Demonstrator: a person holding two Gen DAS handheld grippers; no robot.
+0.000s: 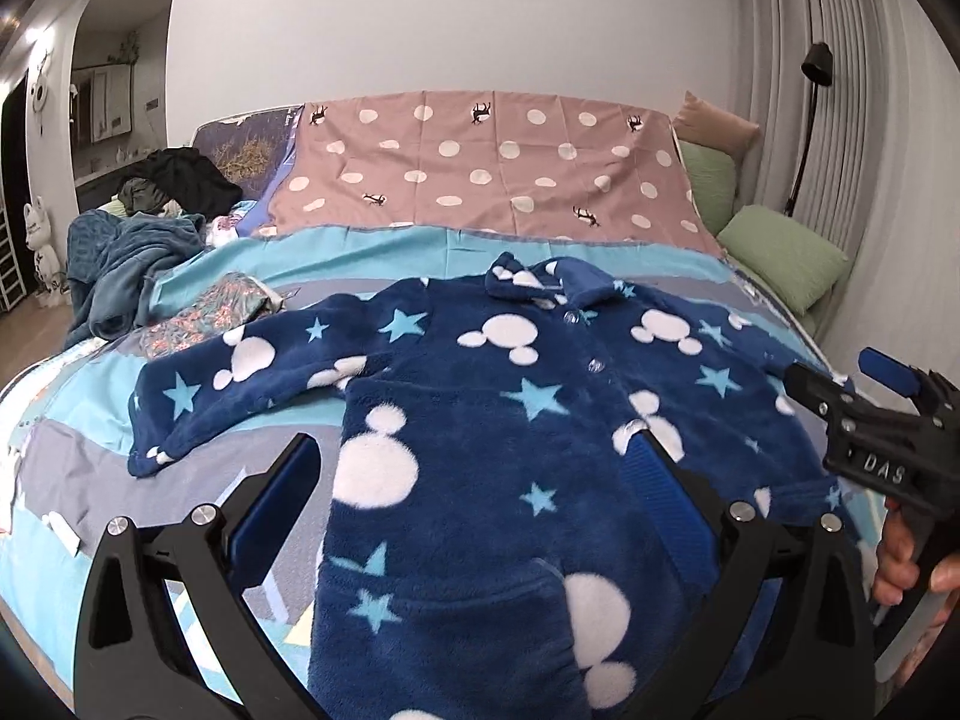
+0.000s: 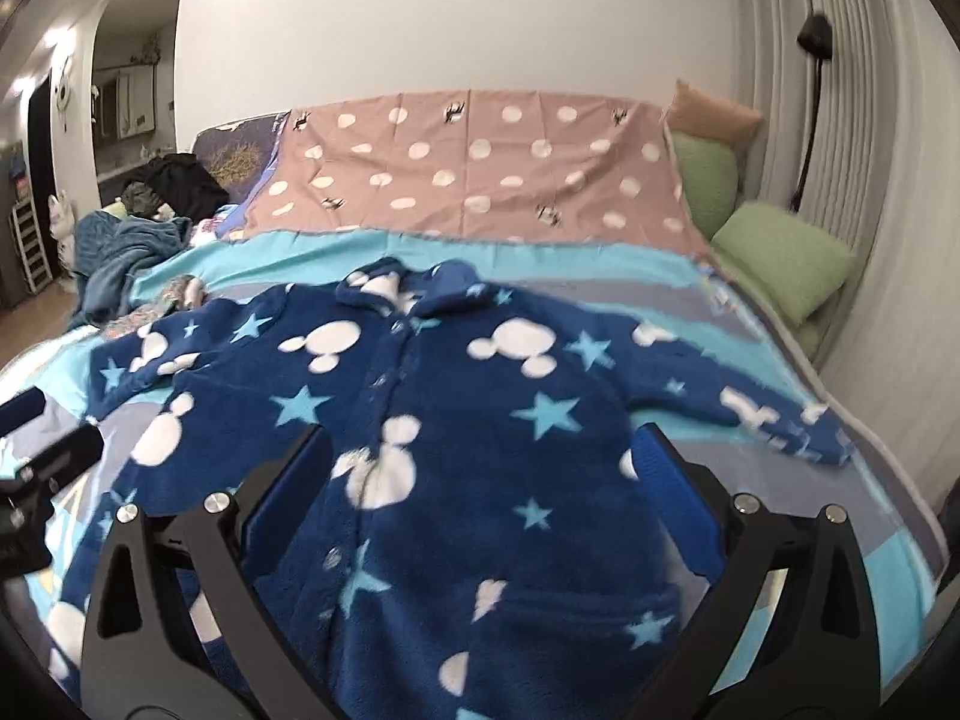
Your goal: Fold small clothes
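Left wrist: 1 fleece jacket [image 1: 480, 420], 2 green pillows [image 1: 786, 258].

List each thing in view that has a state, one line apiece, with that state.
Fleece jacket: spread flat face up on the bed, buttoned, unfolded, sleeves out.
Left gripper: open, above the jacket's lower part, holding nothing.
Right gripper: open, above the jacket, holding nothing.
Teal blanket: crumpled in a heap.
Polka-dot cloth: spread out.

white wall [image 1: 456, 18], pleated curtain [image 1: 840, 30], black lamp [image 1: 817, 63], green pillows [image 1: 786, 255]
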